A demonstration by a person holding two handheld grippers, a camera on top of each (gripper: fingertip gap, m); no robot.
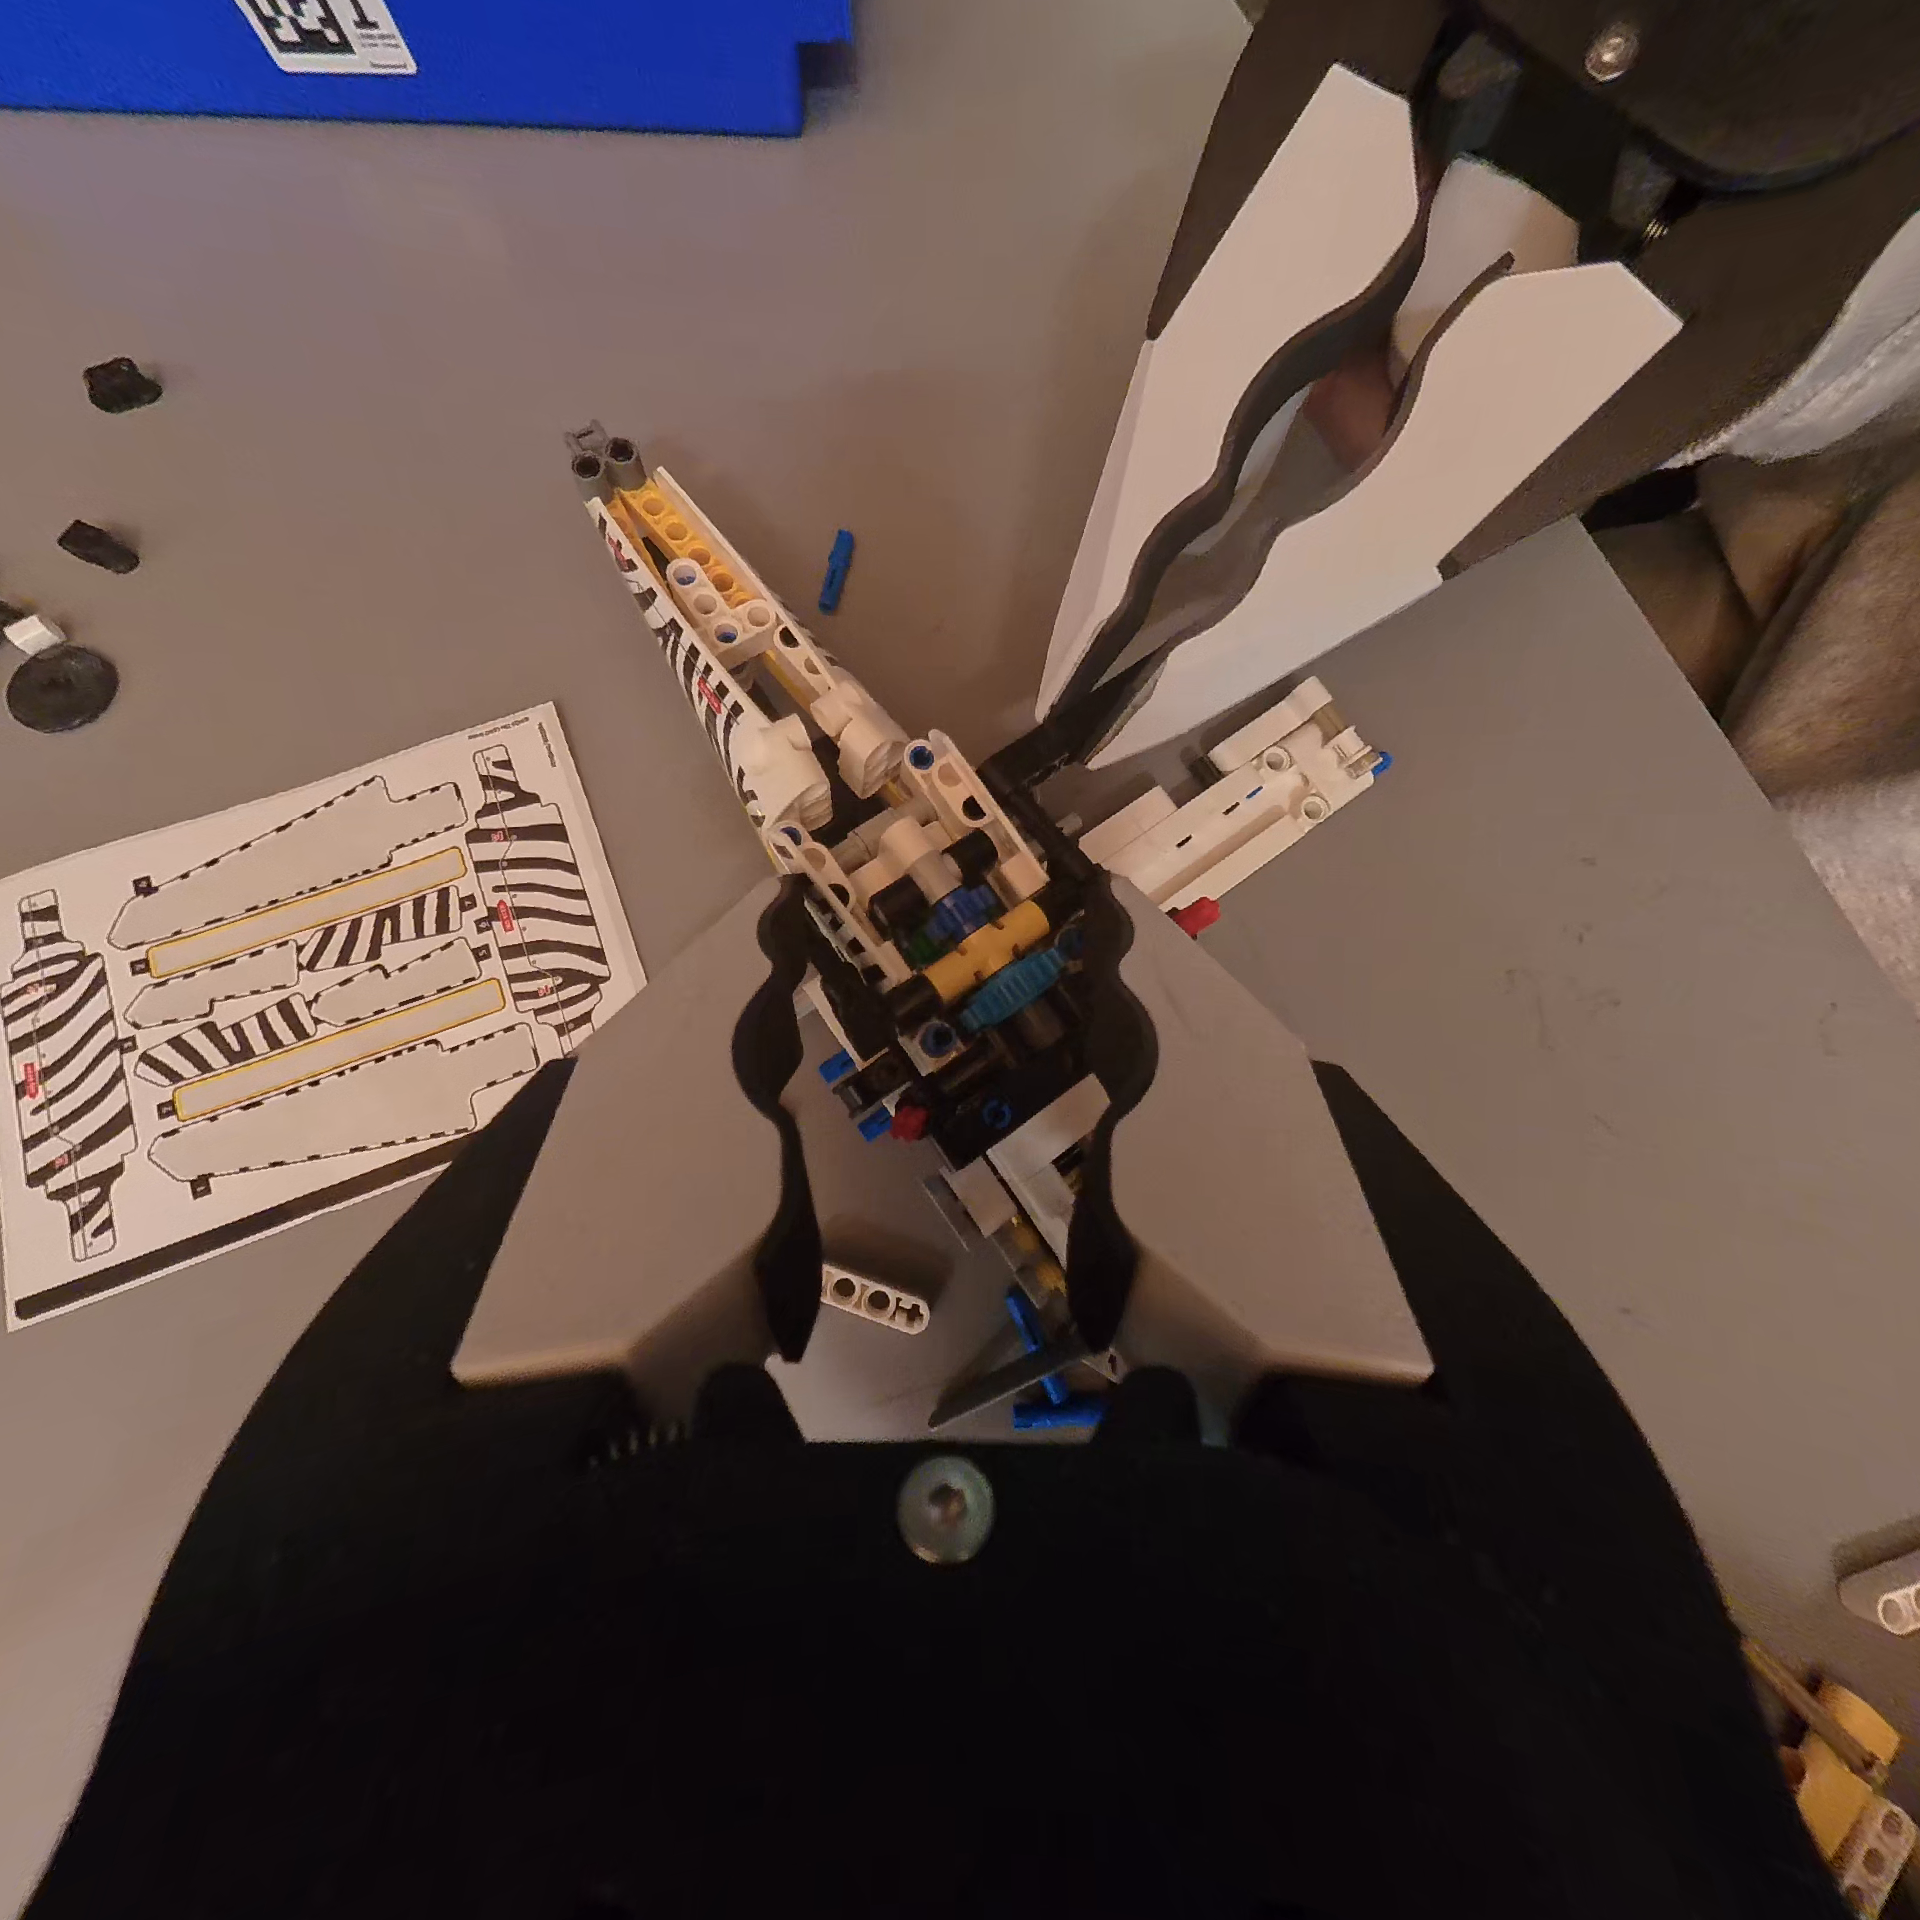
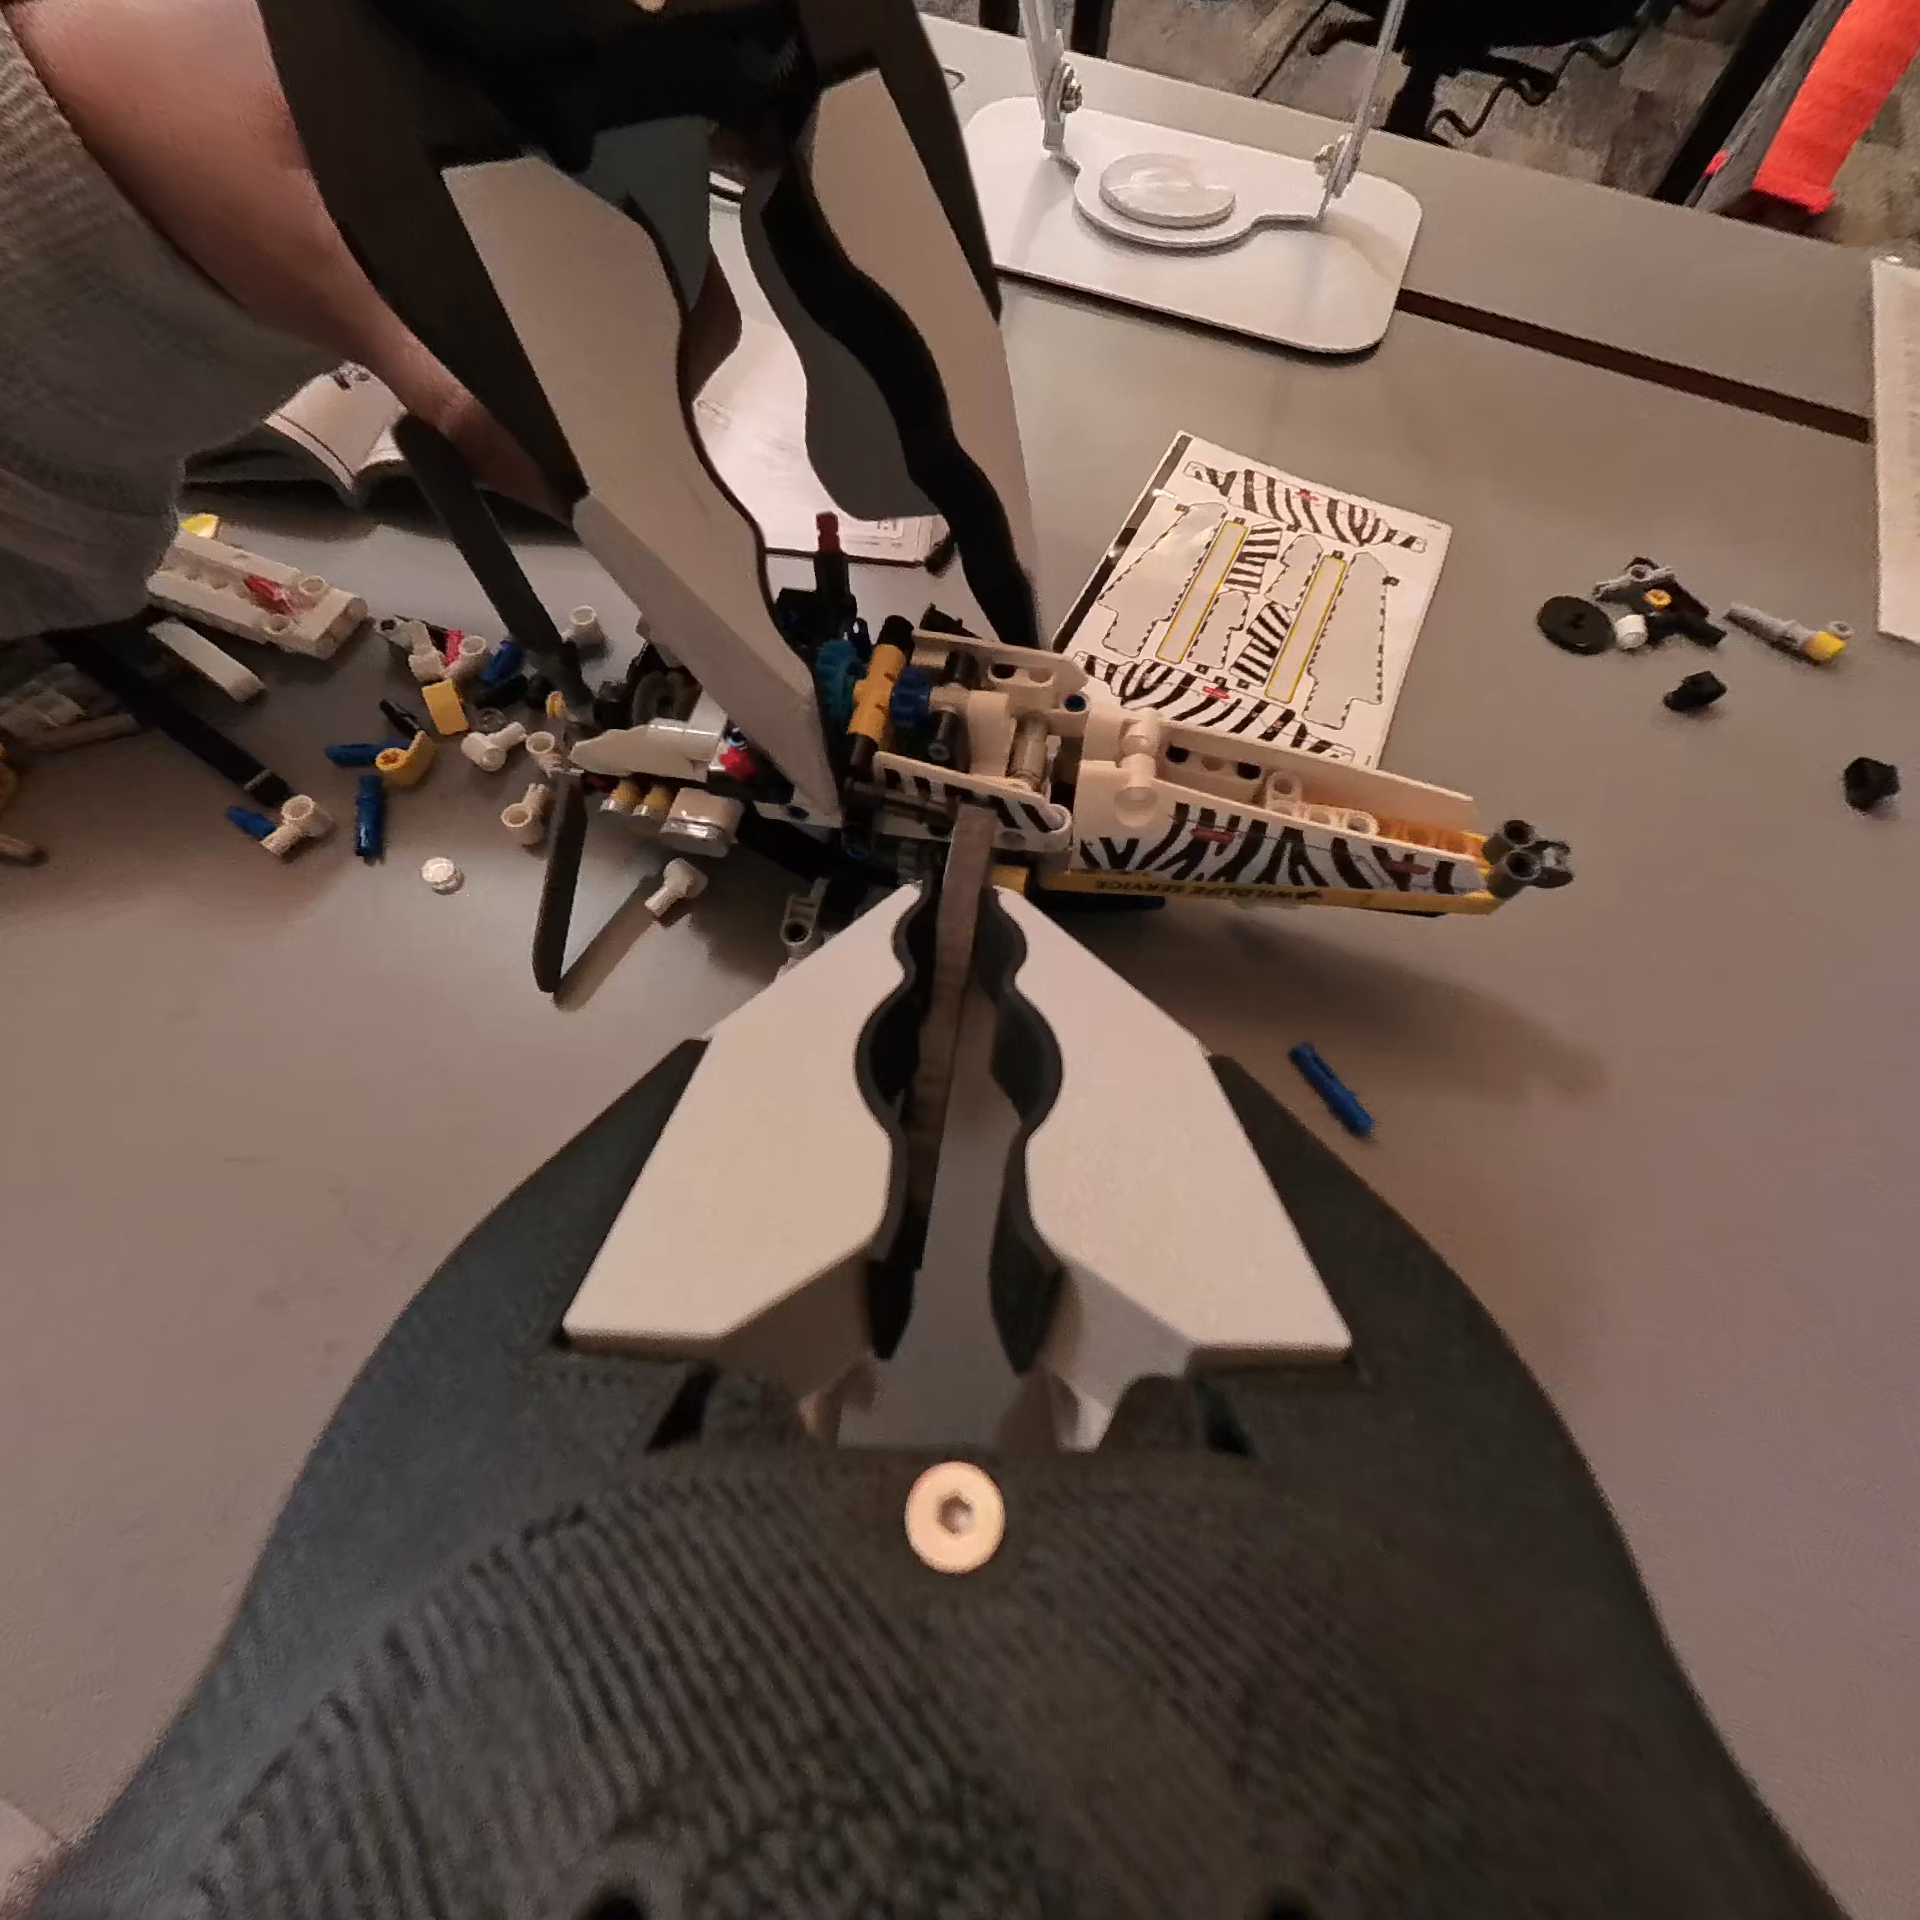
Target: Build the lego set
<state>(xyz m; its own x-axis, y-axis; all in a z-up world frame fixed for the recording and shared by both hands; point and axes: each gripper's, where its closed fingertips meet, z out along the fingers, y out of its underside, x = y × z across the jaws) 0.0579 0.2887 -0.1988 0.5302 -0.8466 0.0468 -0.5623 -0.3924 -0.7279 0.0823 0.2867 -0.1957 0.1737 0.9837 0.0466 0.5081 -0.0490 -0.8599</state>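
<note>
Grey tabletop [image 2: 1558,1351] carries everything. Your left gripper [image 1: 940,997] clamps its fingers on the zebra-striped helicopter body [image 1: 727,665]; your right gripper [image 2: 956,904] pinches a dark rotor blade [image 2: 935,1039]. At nine o'clock, loose pieces [image 2: 447,717] remain: perhaps half done.

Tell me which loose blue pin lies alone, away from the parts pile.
The blue pin on bare table right of the right gripper, below the model's striped tail. The other blue pins sit among the scattered pile at left.
</note>
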